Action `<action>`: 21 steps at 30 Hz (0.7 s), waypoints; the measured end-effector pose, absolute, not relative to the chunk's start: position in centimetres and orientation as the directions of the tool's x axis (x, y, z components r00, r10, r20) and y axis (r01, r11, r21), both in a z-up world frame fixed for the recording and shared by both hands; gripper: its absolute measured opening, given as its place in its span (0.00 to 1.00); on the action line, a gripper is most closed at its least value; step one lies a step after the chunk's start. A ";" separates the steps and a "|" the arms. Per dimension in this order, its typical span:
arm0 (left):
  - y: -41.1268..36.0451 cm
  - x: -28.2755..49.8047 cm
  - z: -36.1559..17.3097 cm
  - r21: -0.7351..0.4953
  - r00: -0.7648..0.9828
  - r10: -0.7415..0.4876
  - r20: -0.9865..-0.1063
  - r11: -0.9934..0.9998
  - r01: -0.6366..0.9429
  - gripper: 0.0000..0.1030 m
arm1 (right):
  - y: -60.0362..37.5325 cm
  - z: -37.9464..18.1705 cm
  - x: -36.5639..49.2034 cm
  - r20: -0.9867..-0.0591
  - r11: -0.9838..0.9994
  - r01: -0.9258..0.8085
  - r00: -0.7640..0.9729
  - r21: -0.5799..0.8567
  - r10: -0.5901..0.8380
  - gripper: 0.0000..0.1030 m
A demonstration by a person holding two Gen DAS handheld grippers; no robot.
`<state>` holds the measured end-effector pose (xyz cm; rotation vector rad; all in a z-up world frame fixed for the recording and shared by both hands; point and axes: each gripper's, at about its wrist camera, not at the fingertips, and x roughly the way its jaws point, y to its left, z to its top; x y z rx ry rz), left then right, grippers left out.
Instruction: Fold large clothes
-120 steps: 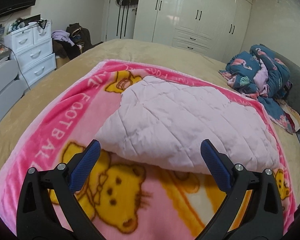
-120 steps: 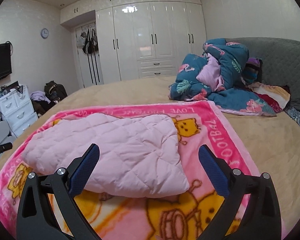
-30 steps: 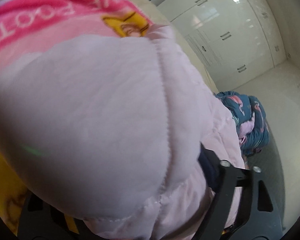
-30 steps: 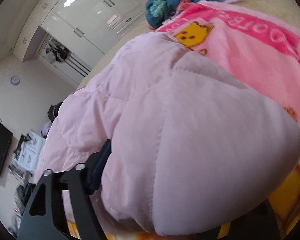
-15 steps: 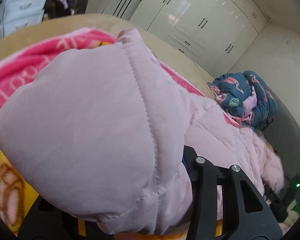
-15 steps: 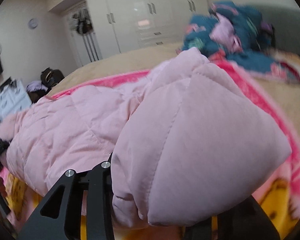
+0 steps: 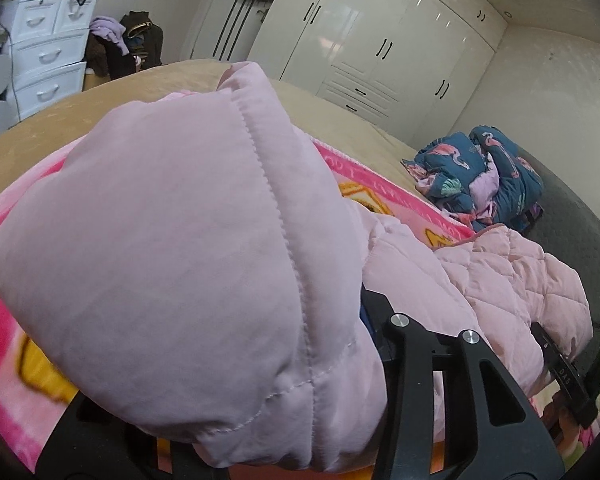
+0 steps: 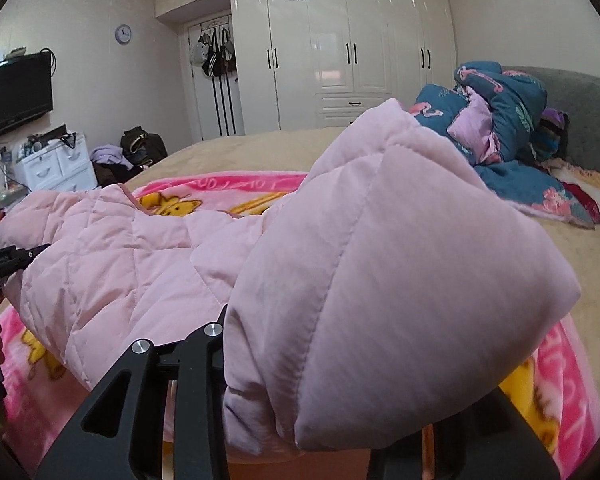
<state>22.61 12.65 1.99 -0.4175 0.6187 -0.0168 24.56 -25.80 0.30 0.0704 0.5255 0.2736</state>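
Note:
A pale pink quilted jacket point(image 7: 188, 240) fills the left wrist view, bunched over my left gripper point(image 7: 260, 344), which is shut on a thick fold of it. Only the right finger point(image 7: 374, 322) shows. In the right wrist view the same jacket point(image 8: 380, 264) bulges over my right gripper point(image 8: 320, 344), also shut on a fold, with just its left finger point(image 8: 216, 322) visible. The jacket hangs stretched between the two grippers above the pink cartoon blanket point(image 8: 236, 188). Each view catches the other gripper at its edge: right gripper point(image 7: 560, 364), left gripper point(image 8: 8, 258).
The blanket lies on a beige bed point(image 8: 260, 148). A crumpled blue flamingo quilt point(image 8: 500, 120) sits by the grey headboard point(image 8: 580, 100). White wardrobes point(image 8: 352, 52) stand behind, white drawers point(image 7: 48, 56) and a clothes pile point(image 7: 124, 44) to the left, a TV point(image 8: 12, 96) on the wall.
Both grippers, earlier open before the folded jacket, have closed on its near corners. Over the last second they rolled upright and rose, lifting the jacket edge off the blanket.

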 end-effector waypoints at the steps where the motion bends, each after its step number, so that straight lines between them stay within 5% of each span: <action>1: 12.5 22.2 2.0 -0.383 0.818 -0.137 -0.559 0.917 -0.108 0.34 | -25.9 0.4 24.0 -0.487 0.961 -0.241 0.828 0.137 0.277 0.32; 14: 11.6 17.1 0.6 -0.350 0.810 -0.120 -0.574 0.930 -0.110 0.35 | -27.3 -1.7 19.0 -0.561 0.958 -0.175 0.781 0.227 0.275 0.33; 21: 12.5 17.7 -1.1 -0.366 0.781 -0.122 -0.613 0.919 -0.144 0.39 | -28.6 -4.7 20.4 -0.658 0.936 -0.022 0.706 0.352 0.264 0.42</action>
